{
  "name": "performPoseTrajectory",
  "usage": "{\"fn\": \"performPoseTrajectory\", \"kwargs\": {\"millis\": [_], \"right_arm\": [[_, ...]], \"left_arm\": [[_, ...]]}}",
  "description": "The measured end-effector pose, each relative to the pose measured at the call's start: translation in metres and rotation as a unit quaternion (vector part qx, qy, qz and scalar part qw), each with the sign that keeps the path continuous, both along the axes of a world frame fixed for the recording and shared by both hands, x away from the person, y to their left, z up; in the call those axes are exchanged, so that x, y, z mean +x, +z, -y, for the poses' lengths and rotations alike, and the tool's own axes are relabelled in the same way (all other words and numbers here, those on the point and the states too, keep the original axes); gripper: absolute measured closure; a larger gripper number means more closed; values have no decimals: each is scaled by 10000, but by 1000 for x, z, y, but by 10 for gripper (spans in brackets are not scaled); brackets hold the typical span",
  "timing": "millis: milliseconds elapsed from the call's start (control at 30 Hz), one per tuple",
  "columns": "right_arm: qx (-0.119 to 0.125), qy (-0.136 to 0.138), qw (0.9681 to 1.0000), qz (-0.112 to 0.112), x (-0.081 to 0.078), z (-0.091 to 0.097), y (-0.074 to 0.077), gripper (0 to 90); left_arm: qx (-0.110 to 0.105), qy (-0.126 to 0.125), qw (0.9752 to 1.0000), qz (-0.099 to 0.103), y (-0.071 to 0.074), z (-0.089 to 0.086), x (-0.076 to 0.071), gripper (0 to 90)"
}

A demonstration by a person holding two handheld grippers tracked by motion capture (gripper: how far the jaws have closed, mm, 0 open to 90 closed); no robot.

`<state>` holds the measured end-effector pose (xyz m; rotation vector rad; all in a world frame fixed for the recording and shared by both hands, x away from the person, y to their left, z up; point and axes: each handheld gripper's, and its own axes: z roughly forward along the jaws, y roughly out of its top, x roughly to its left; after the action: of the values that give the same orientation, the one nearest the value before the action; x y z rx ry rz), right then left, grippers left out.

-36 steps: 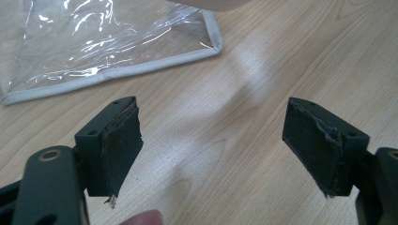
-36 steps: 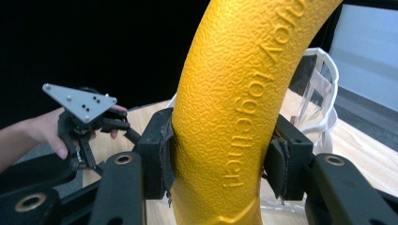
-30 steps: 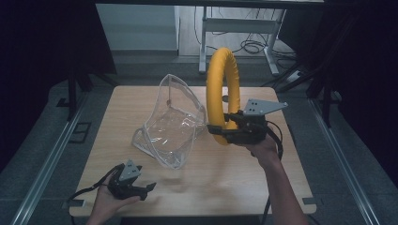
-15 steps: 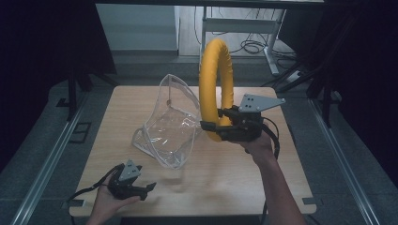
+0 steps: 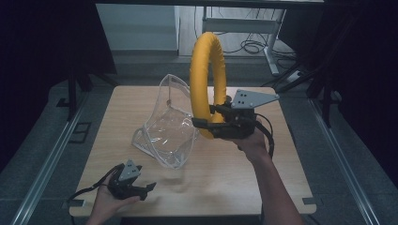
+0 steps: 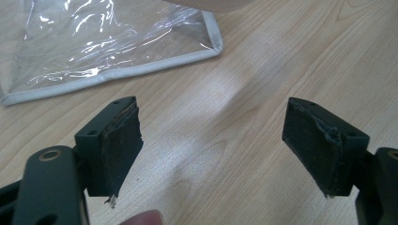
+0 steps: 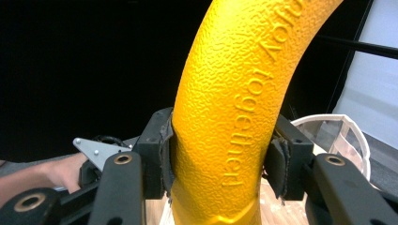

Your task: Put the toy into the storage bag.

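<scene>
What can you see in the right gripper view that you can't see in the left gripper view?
The right gripper view alone gives the yellow foam ring squeezed between the right gripper's black jaws, with raised letters on it, and a hand holding the other gripper farther off. The left gripper view alone gives the left gripper's jaws wide apart with bare wooden table between them. Both take in part of the clear plastic bag with white trim.

Yellow ring (image 7: 234, 108) in right claw (image 7: 220, 157)
</scene>
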<state>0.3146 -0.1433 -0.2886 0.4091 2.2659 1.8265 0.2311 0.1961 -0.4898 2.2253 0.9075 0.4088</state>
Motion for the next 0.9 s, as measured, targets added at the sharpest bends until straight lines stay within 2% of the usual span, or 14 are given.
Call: {"fn": "performPoseTrajectory", "kwargs": {"millis": [200, 600, 900], "right_arm": [[37, 69, 10000, 35, 0, -10, 6, 495], [126, 266, 9994, 164, -1, -32, 20, 494], [178, 424, 9988, 152, 1, -49, 22, 494]], "left_arm": [[-61, 18, 10000, 18, 1, -1, 0, 199], [-29, 17, 10000, 14, 1, -1, 0, 199], [-61, 41, 10000, 33, 1, -2, -1, 199]]}}
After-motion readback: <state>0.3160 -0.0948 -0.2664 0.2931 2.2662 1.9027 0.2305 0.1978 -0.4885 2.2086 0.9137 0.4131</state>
